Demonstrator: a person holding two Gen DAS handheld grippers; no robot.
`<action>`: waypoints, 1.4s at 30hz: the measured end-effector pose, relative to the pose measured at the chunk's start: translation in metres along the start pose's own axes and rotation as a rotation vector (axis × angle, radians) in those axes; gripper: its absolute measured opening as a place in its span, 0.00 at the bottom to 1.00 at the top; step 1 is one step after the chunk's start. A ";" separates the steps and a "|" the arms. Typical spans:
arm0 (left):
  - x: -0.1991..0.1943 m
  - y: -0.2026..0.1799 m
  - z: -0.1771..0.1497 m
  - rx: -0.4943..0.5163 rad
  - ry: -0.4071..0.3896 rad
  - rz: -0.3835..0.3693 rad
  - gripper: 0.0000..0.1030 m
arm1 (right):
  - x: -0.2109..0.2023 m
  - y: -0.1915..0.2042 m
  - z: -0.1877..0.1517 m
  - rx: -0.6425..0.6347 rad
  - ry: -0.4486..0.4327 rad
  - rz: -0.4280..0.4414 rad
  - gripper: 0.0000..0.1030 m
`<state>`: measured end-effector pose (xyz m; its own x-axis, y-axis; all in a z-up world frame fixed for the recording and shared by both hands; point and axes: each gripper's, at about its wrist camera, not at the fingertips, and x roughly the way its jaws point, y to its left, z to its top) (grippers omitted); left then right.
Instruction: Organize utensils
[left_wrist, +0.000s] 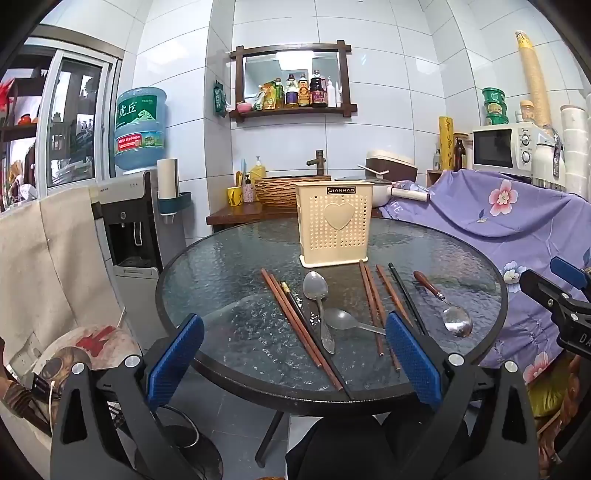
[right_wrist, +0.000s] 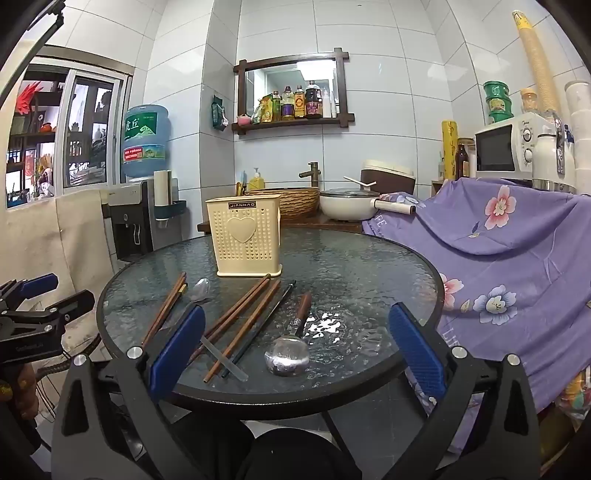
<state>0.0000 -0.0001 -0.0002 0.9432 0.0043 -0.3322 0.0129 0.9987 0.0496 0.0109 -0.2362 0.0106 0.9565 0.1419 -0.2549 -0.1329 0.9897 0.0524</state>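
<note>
Cream perforated plastic utensil holder (left_wrist: 333, 224) upright on round glass tabletop (left_wrist: 229, 266); wooden chopsticks (left_wrist: 299, 317) loose; both my jaws wide apart, empty.

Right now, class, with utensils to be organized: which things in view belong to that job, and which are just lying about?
Belong to the job:
cream utensil holder
wooden chopsticks
black chopsticks
metal spoons
wooden-handled ladle

Just lying about:
microwave
water cooler bottle
white pot
floral purple cloth
</note>
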 end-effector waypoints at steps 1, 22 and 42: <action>0.000 0.000 0.000 -0.004 0.001 -0.001 0.94 | 0.000 0.000 0.000 0.000 0.003 0.000 0.95; 0.004 0.001 0.000 -0.010 0.013 -0.007 0.94 | 0.004 0.001 -0.002 0.006 0.010 0.006 0.95; 0.006 0.001 0.001 -0.016 0.022 -0.017 0.94 | 0.002 0.000 0.002 0.013 0.013 0.009 0.95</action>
<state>0.0064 0.0008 -0.0015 0.9354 -0.0121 -0.3534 0.0239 0.9993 0.0291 0.0138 -0.2363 0.0119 0.9520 0.1507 -0.2665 -0.1376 0.9882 0.0674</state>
